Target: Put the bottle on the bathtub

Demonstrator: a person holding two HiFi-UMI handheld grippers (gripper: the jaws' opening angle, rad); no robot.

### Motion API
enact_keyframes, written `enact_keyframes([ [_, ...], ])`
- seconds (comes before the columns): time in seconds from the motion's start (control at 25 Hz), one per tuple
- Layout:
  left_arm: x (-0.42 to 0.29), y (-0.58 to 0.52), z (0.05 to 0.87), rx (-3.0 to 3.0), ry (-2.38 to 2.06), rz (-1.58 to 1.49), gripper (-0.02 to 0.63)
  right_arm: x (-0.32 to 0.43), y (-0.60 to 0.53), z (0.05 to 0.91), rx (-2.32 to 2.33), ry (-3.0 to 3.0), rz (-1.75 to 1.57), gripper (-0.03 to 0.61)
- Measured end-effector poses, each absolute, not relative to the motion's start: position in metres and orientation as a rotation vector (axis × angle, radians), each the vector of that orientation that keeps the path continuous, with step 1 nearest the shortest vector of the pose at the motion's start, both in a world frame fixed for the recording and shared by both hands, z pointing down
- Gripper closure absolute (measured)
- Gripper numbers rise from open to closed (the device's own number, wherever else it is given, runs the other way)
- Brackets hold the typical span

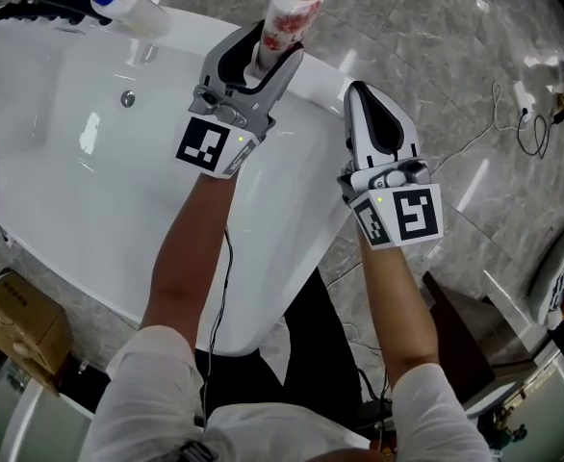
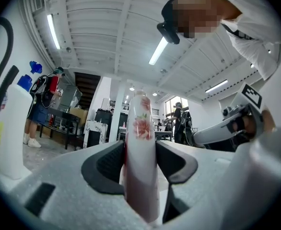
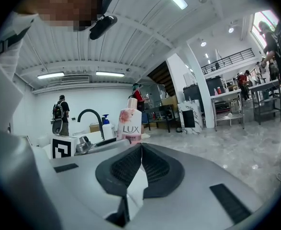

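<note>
Bottle [image 1: 287, 12] stands upright, clamped in left hand-held gripper [image 1: 274, 42], at bathtub [image 1: 313, 87] rim; right hand-held gripper [image 1: 356, 89] is closed on nothing.

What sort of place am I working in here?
Likely an open workshop or lab hall, not a home bathroom: a freestanding bathtub on a marble-look floor, loose cables beside it, and metal worktables with other people behind.

Left gripper [image 1: 276, 48] clamps the upright bottle [image 1: 287, 12] at the bathtub's [image 1: 70, 195] far rim; right gripper [image 1: 357, 89], jaws together, sits just beside.
</note>
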State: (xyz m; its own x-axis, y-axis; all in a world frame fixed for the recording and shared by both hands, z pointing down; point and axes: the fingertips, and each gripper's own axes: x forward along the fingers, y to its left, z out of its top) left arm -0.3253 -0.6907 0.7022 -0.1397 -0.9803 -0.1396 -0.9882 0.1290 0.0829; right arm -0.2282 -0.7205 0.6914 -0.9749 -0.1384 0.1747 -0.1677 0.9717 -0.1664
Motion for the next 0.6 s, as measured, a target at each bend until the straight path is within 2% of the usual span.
enact_keyframes([
  [0.6, -0.316, -0.675, 0.714, -2.061, 2.397, 0.068, 0.400, -0.220, -0.707, 0.685, 0.251, -2.965, 0.319, 0.565],
])
